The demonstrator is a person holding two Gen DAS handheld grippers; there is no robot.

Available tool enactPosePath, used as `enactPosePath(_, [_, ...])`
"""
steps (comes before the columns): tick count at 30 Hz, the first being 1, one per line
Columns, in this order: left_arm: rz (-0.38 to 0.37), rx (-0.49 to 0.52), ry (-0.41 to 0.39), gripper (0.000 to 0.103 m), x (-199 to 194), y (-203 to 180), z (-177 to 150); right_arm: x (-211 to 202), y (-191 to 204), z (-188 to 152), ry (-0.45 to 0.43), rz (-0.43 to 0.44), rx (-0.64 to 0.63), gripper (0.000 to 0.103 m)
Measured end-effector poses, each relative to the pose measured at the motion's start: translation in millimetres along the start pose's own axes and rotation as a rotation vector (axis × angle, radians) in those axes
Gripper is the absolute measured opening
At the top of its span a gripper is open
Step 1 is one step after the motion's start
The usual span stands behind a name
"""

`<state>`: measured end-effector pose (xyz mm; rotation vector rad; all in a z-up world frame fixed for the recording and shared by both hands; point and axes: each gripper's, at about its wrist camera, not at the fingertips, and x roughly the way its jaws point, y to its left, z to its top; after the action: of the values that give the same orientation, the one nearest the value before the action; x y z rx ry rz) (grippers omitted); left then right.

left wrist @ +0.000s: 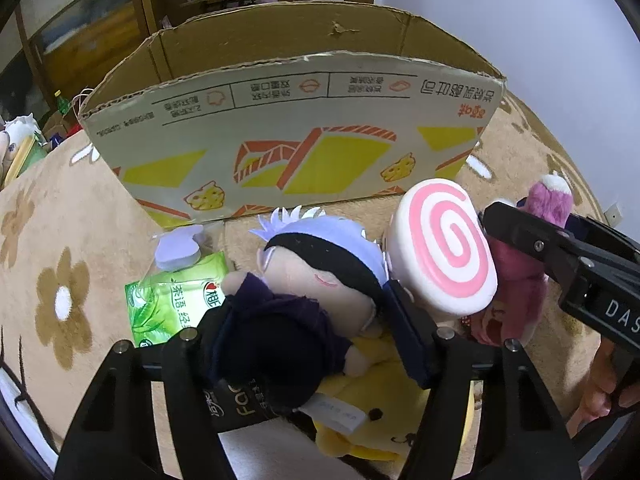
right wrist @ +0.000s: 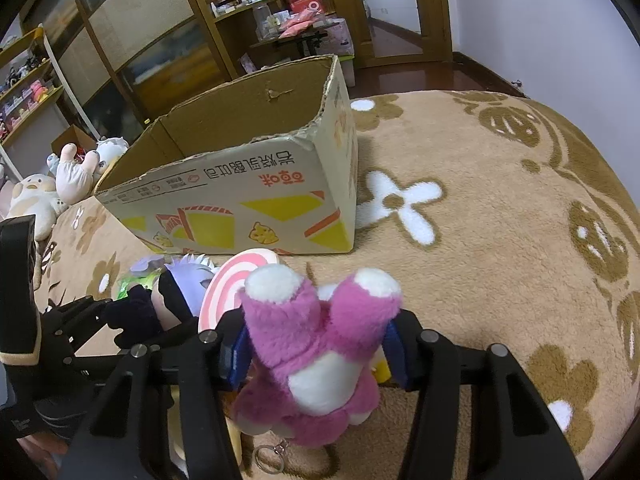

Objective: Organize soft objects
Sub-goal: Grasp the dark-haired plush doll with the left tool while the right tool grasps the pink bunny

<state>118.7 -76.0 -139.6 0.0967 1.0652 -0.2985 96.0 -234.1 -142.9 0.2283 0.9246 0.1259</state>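
Observation:
A doll (left wrist: 320, 280) with pale lilac hair, a black blindfold and dark clothes lies on the beige flowered blanket. My left gripper (left wrist: 304, 300) is shut on it, its pads pressing the doll's head and body. A pink and white plush (right wrist: 320, 360) with a key ring sits between the blue pads of my right gripper (right wrist: 316, 324), which is shut on it. The same pink plush (left wrist: 516, 292) shows at the right of the left wrist view. An open cardboard box (left wrist: 280, 128) stands just behind both toys.
A round pink-swirl cushion (left wrist: 444, 248) leans between the two toys. A yellow plush (left wrist: 380, 400) lies under the doll, and a green tissue pack (left wrist: 168, 300) lies to its left. More plush toys (right wrist: 36, 200) lie left of the cardboard box (right wrist: 240, 184). Wooden shelves stand behind.

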Motion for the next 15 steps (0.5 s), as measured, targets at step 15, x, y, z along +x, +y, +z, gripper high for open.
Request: enactPosePath(15, [-0.011,-0.022,-0.005,0.065,-8.3,6.5,-1.7,-6.0,-2.0,-2.8,-0.007,0.012,0.009,0.055])
